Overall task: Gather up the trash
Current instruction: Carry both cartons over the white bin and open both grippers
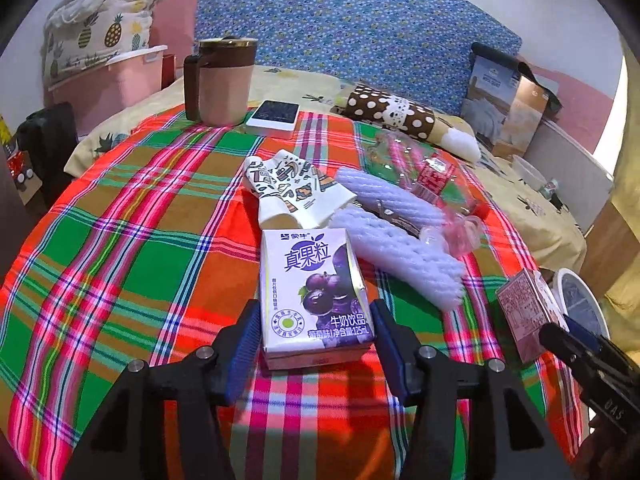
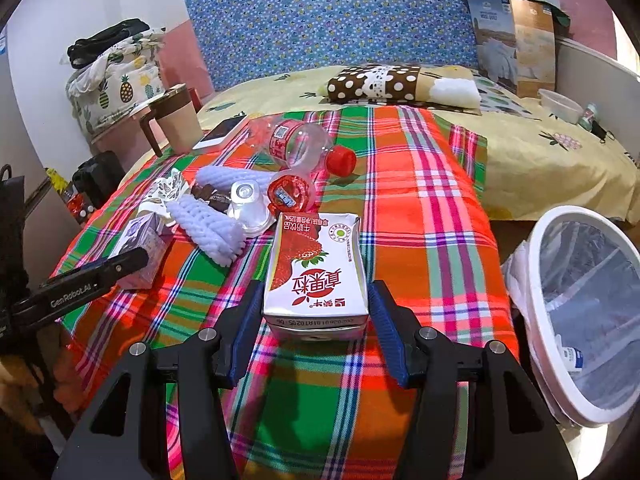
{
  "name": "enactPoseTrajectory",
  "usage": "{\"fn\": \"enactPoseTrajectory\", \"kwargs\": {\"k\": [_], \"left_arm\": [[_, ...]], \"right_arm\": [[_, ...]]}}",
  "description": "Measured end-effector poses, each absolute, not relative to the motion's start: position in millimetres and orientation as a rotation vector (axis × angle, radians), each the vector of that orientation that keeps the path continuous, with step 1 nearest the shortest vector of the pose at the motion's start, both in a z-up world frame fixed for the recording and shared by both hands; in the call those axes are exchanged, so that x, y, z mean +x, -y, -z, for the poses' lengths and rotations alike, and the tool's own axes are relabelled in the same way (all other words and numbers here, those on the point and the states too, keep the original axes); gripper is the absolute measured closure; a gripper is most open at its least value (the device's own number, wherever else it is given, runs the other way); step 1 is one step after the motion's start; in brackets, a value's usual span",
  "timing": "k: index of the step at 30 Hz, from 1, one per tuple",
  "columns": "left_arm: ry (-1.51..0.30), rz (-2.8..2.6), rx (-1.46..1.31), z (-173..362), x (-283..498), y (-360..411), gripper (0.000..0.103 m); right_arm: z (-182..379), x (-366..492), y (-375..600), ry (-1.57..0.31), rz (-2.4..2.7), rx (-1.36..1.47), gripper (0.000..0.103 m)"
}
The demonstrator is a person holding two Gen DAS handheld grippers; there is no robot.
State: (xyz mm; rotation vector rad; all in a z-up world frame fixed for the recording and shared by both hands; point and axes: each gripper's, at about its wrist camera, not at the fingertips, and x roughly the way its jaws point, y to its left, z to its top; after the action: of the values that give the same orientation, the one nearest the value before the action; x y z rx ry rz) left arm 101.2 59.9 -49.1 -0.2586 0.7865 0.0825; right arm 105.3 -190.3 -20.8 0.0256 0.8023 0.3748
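My left gripper (image 1: 316,332) is shut on a purple grape milk carton (image 1: 314,292) and holds it over the plaid cloth. My right gripper (image 2: 316,312) is shut on a red strawberry milk carton (image 2: 316,272). That carton also shows in the left wrist view (image 1: 524,312), and the purple carton shows in the right wrist view (image 2: 140,252). More trash lies on the cloth: two white foam fruit nets (image 1: 396,216), a crushed clear bottle with a red cap (image 2: 304,148), jelly cups (image 2: 276,196) and a patterned paper wrapper (image 1: 292,188). A white-rimmed trash bin (image 2: 580,312) stands at the right beside the bed.
A pink and brown mug (image 1: 220,80) and a white phone (image 1: 274,118) sit at the cloth's far edge. A polka-dot pillow (image 1: 396,114) and a bedding box (image 1: 508,104) lie further back. A blue patterned board (image 1: 352,20) stands behind. A pink storage box (image 1: 112,84) is far left.
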Motion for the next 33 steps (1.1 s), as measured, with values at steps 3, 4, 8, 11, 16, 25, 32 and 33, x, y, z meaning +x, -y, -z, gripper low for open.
{"fn": "enactPoseTrajectory", "kwargs": {"k": [3, 4, 8, 11, 16, 25, 32, 33], "left_arm": [[-0.769, -0.056, -0.251, 43, 91, -55, 0.049], [-0.764, -0.045, -0.250, 41, 87, -53, 0.049], [-0.752, -0.003, -0.241, 33, 76, -42, 0.049], [-0.747, 0.035, -0.237, 29, 71, -31, 0.049], [-0.745, 0.088, -0.222, 23, 68, -13, 0.049], [-0.751, 0.198, -0.192, 19, 74, 25, 0.049], [-0.753, 0.275, -0.166, 16, 82, 54, 0.049], [-0.753, 0.282, -0.163, 16, 83, 57, 0.049]], "right_arm": [[19, 102, 194, -0.797, -0.367, 0.027, 0.048], [18, 100, 196, -0.794, -0.365, 0.029, 0.048], [14, 94, 200, -0.778, -0.356, 0.030, 0.048], [11, 92, 205, -0.768, -0.348, 0.034, 0.048], [8, 87, 215, -0.753, -0.321, 0.042, 0.048], [7, 81, 241, -0.742, -0.252, 0.064, 0.048], [5, 76, 267, -0.724, -0.188, 0.086, 0.048], [4, 76, 271, -0.722, -0.179, 0.088, 0.048]]}}
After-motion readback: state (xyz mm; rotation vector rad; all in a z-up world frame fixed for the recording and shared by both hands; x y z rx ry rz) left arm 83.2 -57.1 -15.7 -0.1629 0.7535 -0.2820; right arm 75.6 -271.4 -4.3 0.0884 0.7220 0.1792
